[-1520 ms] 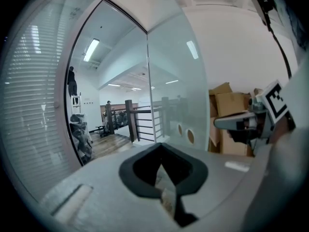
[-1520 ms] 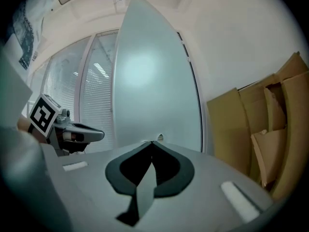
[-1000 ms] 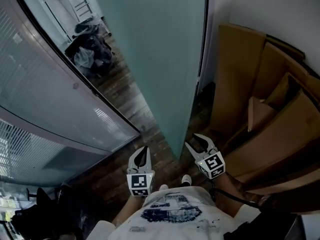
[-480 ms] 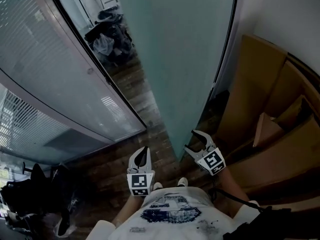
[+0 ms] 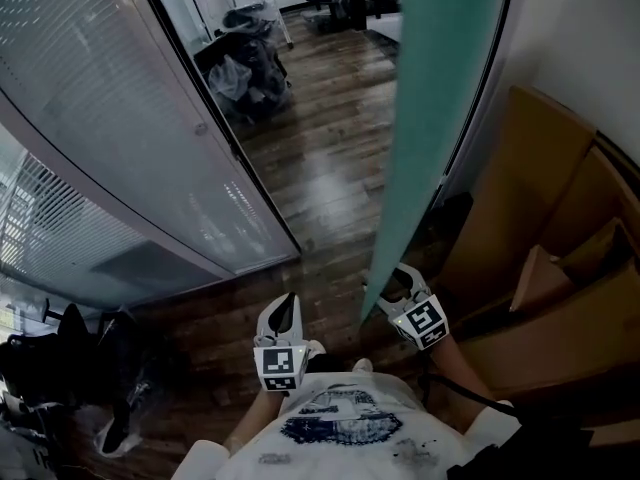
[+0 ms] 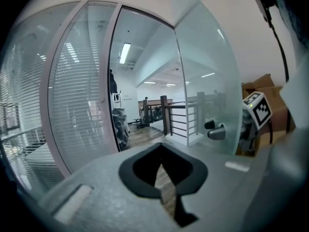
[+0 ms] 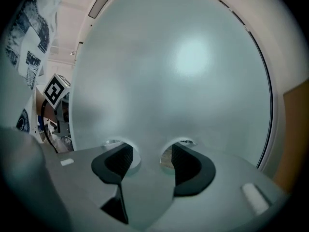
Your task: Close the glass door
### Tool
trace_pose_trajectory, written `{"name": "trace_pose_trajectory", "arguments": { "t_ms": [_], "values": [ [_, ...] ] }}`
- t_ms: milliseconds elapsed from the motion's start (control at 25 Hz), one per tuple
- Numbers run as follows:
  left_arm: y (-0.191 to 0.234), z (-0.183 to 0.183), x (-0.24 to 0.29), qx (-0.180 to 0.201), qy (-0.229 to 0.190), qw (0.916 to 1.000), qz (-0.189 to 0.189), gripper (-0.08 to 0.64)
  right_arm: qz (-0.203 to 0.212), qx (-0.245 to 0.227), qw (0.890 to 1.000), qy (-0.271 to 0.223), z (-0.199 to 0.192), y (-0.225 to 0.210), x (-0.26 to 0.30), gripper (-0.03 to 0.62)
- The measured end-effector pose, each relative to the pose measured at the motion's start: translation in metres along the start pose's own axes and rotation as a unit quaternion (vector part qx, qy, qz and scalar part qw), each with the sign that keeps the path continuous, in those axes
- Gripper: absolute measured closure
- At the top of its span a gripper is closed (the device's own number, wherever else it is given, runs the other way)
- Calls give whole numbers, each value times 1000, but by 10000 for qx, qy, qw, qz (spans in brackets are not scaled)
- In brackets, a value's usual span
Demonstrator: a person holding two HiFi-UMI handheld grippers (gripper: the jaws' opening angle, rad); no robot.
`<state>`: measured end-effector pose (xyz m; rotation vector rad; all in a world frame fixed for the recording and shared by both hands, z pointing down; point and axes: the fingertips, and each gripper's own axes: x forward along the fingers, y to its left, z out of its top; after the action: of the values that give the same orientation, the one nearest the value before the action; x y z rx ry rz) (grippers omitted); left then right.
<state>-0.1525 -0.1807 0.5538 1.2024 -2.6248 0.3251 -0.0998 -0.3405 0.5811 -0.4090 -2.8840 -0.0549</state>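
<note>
The frosted glass door (image 5: pixel 440 98) stands at the upper right of the head view, its lower near edge down by my right gripper (image 5: pixel 395 280). In the right gripper view the door (image 7: pixel 183 71) fills the picture. My right gripper (image 7: pixel 149 158) has its jaws wide and closing, with the door's pale edge between them and no pad visibly pressing. In the left gripper view the door (image 6: pixel 207 81) carries a round metal handle (image 6: pixel 216 129). My left gripper (image 5: pixel 284 310) hangs shut and empty left of the door, and its jaws (image 6: pixel 160 151) meet.
A glass partition with blinds (image 5: pixel 110 148) runs along the left. Cardboard boxes (image 5: pixel 540 258) lean against the wall at the right. A heap of dark bags (image 5: pixel 245 73) lies on the wood floor (image 5: pixel 320 178) beyond the doorway. More dark bags (image 5: pixel 60 368) sit at the lower left.
The door panel now looks narrower and further right, so more wood floor shows left of it. My right gripper's jaws have spread at the door's edge. Both grippers shifted slightly.
</note>
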Motion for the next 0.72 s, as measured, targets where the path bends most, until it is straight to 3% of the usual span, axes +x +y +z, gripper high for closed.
{"name": "trace_pose_trajectory", "arguments": {
  "t_ms": [160, 720],
  "values": [
    [2, 8, 7, 25, -129, 9999, -47, 557, -23, 7, 10000, 31, -6, 2, 6, 374],
    [28, 11, 30, 39, -186, 9996, -221, 557, -397, 8, 9992, 14, -10, -4, 17, 413]
  ]
}}
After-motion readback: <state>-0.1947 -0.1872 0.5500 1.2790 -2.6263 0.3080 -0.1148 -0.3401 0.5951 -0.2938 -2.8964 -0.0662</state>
